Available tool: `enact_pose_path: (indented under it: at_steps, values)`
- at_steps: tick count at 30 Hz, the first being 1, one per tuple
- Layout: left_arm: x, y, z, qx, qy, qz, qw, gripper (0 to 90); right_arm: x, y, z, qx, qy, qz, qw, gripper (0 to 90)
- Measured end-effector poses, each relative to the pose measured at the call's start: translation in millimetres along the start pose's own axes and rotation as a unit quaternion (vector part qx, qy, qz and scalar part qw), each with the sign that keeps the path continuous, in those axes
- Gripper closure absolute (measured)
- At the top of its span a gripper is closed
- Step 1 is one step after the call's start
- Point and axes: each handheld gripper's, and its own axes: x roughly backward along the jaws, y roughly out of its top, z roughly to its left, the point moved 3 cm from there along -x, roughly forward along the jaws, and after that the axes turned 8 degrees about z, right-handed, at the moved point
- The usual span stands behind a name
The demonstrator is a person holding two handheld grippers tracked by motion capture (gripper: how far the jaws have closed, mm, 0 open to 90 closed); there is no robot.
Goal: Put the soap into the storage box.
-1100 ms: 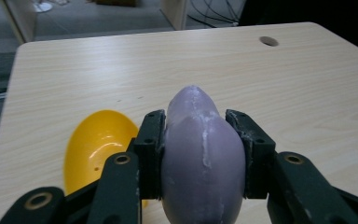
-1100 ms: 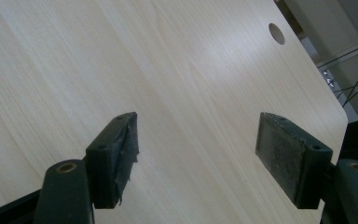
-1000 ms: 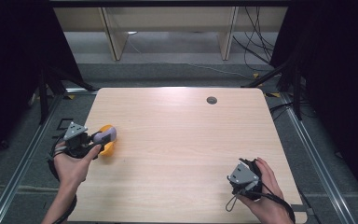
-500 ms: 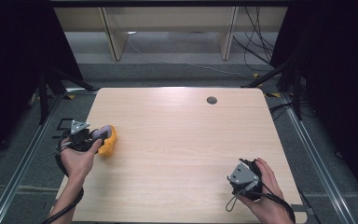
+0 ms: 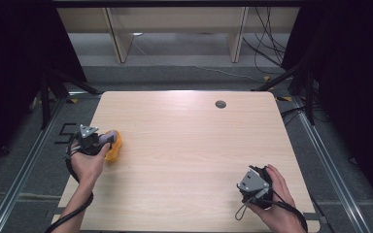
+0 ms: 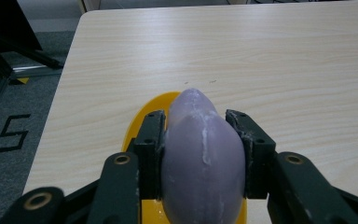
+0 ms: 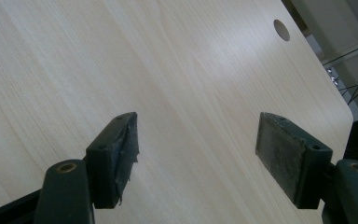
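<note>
The left claw [image 6: 200, 154] clamps a purple egg-shaped object [image 6: 200, 163] low over a yellow dish [image 6: 142, 126] at the tabletop's [image 5: 189, 145] left edge, probably for placement there, while the right claw [image 7: 196, 158] rests open and empty.

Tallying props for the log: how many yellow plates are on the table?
1. The yellow plate lies near the table's left edge, under the purple egg-shaped object clamped in the left gripper.
</note>
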Motion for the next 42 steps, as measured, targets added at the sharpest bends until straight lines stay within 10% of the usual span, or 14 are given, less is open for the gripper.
enact_pose_path:
  at_steps: [13,26,42]
  values:
    - [-4.2,-2.7,0.3,-0.002,0.009,0.001,1.0,58.2,0.1,0.4,2.4,-0.008,0.005,0.003,1.0,30.7]
    - [-4.1,-14.6,-0.8,-0.033,0.007,0.079,0.9963,58.0,-0.4,1.5,3.6,-0.004,0.009,0.004,0.9999,30.9]
    - [32.1,-9.4,2.1,-0.022,-0.013,0.036,0.999,43.1,0.4,0.5,3.5,-0.007,0.009,0.003,0.9999,30.4]
